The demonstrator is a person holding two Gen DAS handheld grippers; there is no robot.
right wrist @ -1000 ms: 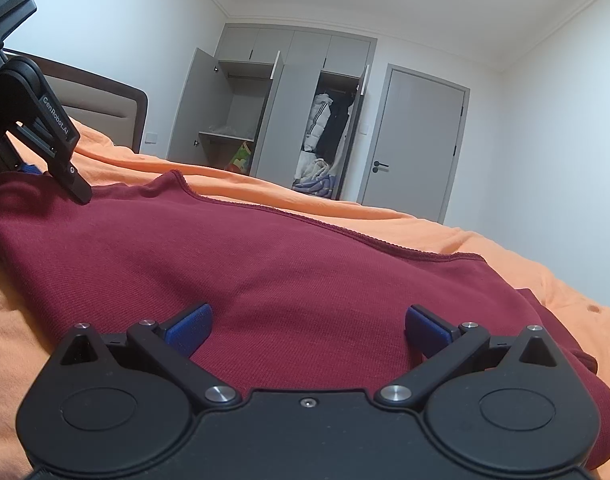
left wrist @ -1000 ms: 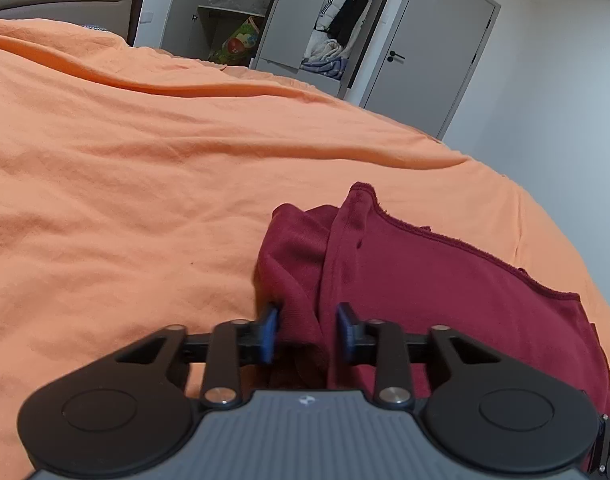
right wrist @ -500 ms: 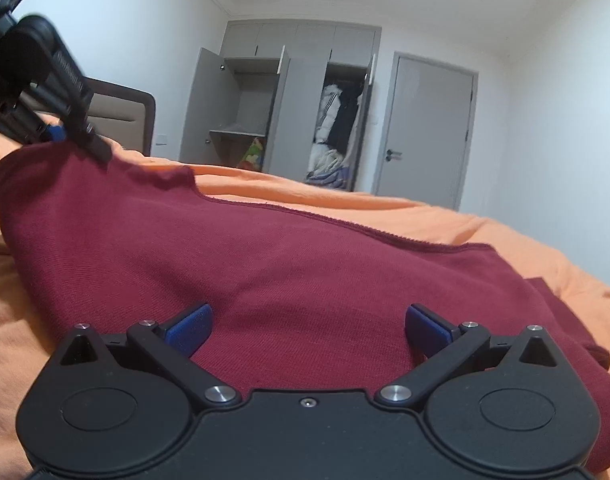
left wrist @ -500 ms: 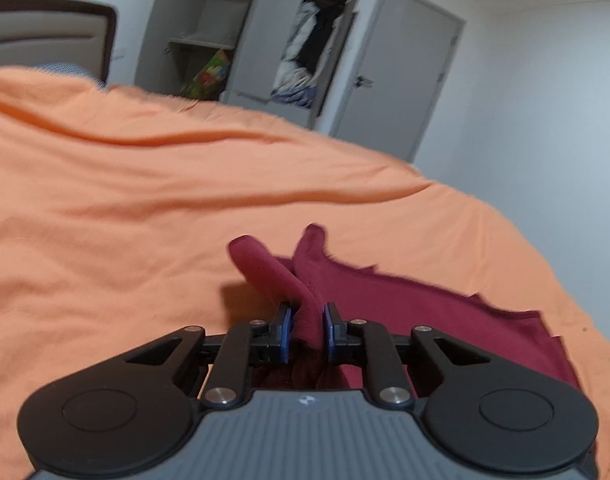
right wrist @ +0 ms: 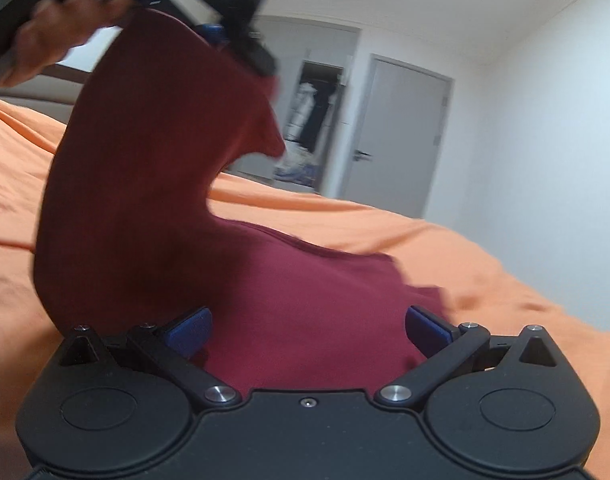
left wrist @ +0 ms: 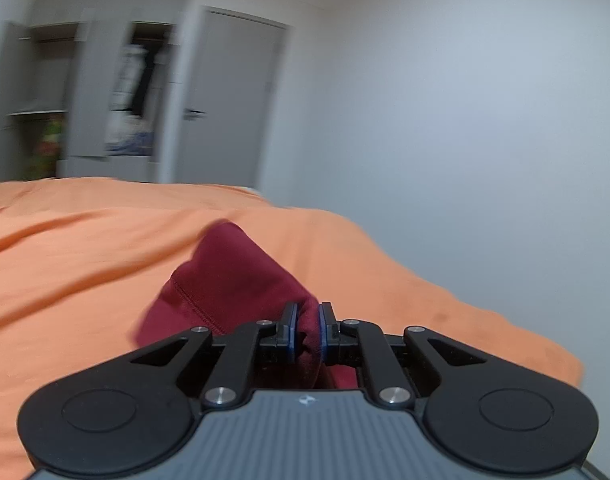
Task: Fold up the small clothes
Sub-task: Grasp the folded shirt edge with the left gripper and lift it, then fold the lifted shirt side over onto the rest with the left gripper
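Left gripper [left wrist: 305, 327] clamped on dark red garment [right wrist: 265, 300] — pinched corner raised above the bed [right wrist: 445, 248]; right gripper [right wrist: 308, 326] wide apart.

garment [right wrist: 313, 312]: plain dark red, no pattern
bed sheet [left wrist: 77, 264]: plain orange
left gripper [left wrist: 305, 330]: black body, grey ribbed top, blue pads on the fingers [left wrist: 291, 330]
right gripper [right wrist: 309, 324]: black, silver pivots, blue pads
door [right wrist: 389, 136]: grey
wall [left wrist: 465, 120]: white
wardrobe [left wrist: 89, 92]: grey
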